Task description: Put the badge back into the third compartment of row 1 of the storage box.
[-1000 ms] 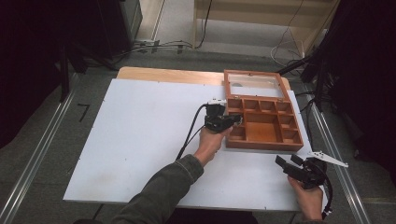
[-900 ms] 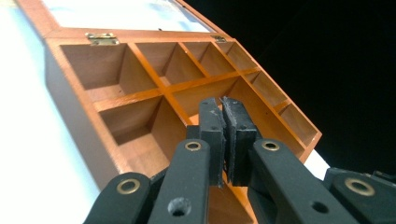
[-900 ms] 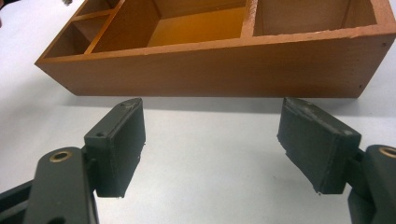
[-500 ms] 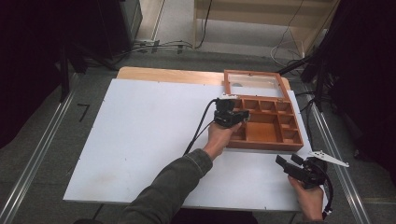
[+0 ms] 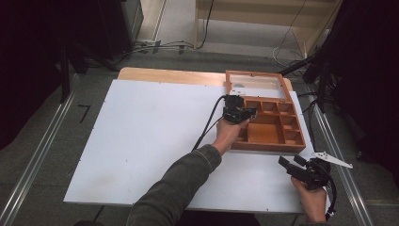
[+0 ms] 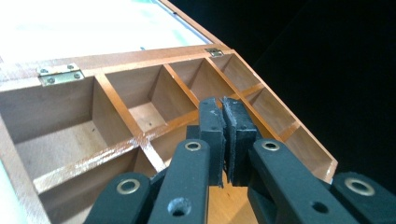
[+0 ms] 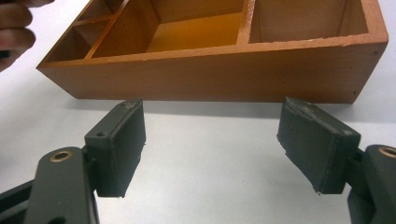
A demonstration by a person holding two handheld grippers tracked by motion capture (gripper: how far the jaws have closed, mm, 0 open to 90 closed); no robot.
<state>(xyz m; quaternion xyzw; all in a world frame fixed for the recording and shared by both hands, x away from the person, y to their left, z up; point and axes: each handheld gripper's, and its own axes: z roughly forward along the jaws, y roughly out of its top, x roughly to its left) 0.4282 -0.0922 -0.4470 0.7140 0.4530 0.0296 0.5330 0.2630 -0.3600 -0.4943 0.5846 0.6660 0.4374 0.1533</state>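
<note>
A brown wooden box [image 5: 268,147] with several bare compartments sits at the right of the white table; its glazed lid [image 5: 256,84] lies open behind it. My left gripper [image 5: 240,113] hovers over the box's left compartments, jaws shut with nothing between them. In the left gripper view the closed pads [image 6: 223,116] hang above the dividers [image 6: 116,107], pointing toward the hinged back wall. My right gripper [image 5: 291,162] rests near the table's front right, just short of the box. Its jaws [image 7: 212,112] stand wide open and empty, facing the box's front wall [image 7: 224,74].
The white tabletop [image 5: 150,136] stretches bare to the left of the box. A black cable [image 5: 209,122] trails from the left gripper across it. The left hand [image 7: 14,32] shows beside the box's corner. Metal rails [image 5: 42,141] run along both sides of the table.
The left hand has carried its shut gripper rightward, from the box's left edge to over its compartments. The right gripper has stayed where it was.
</note>
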